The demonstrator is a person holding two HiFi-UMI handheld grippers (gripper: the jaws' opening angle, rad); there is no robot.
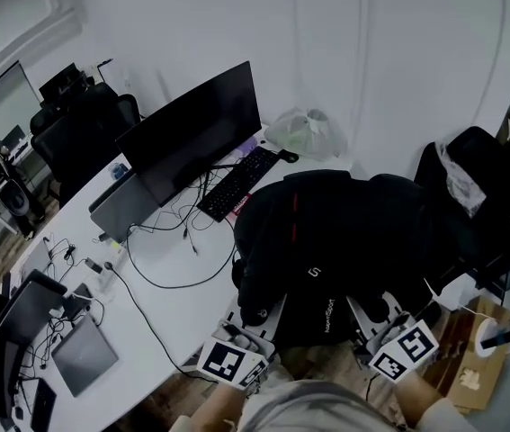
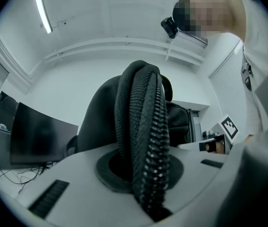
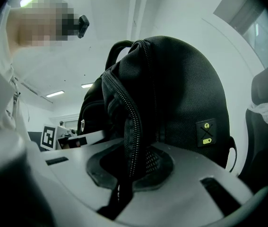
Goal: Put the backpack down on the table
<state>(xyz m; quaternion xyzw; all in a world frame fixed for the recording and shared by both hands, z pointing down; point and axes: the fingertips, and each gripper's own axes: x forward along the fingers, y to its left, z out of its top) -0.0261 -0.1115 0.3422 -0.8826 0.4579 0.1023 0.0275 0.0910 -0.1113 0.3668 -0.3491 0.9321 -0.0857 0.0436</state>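
Hands: both sit at the bottom edge of the head view, left hand (image 1: pixel 202 417) and right hand (image 1: pixel 439 410), each behind its gripper, held side by side and apart.
Left gripper (image 1: pixel 268 313): it reaches away from the person, tipped slightly upward, into the near lower side of the backpack (image 1: pixel 344 241). Its marker cube (image 1: pixel 228 361) faces the head camera.
Left jaws: nearly together, clamped on a thick zippered fold (image 2: pixel 141 126) of the bag, which rises upright from between them.
Right gripper (image 1: pixel 362 311): it points about level, parallel to the left one, with its marker cube (image 1: pixel 405 349) turned up.
Right jaws: drawn close on a zipper seam (image 3: pixel 126 122) and the fabric beside it. The bag's body (image 3: pixel 185 93) bulges above and to the right.
Backpack: black and bulky, it is carried between the two grippers at the right end of the table (image 1: pixel 174 304). Whether its underside touches the tabletop cannot be made out.
Table: white, with cables (image 1: pixel 169 268) strewn across it and a closed grey laptop (image 1: pixel 82 356) at its near left.
Farther along: a black keyboard (image 1: pixel 239 183) lies just left of the bag, in front of a dark monitor (image 1: pixel 196 133).
Far end: a pale plastic bag (image 1: pixel 304 133) rests by the wall.
Right side: a black chair (image 1: pixel 475 178) stands beyond the backpack.
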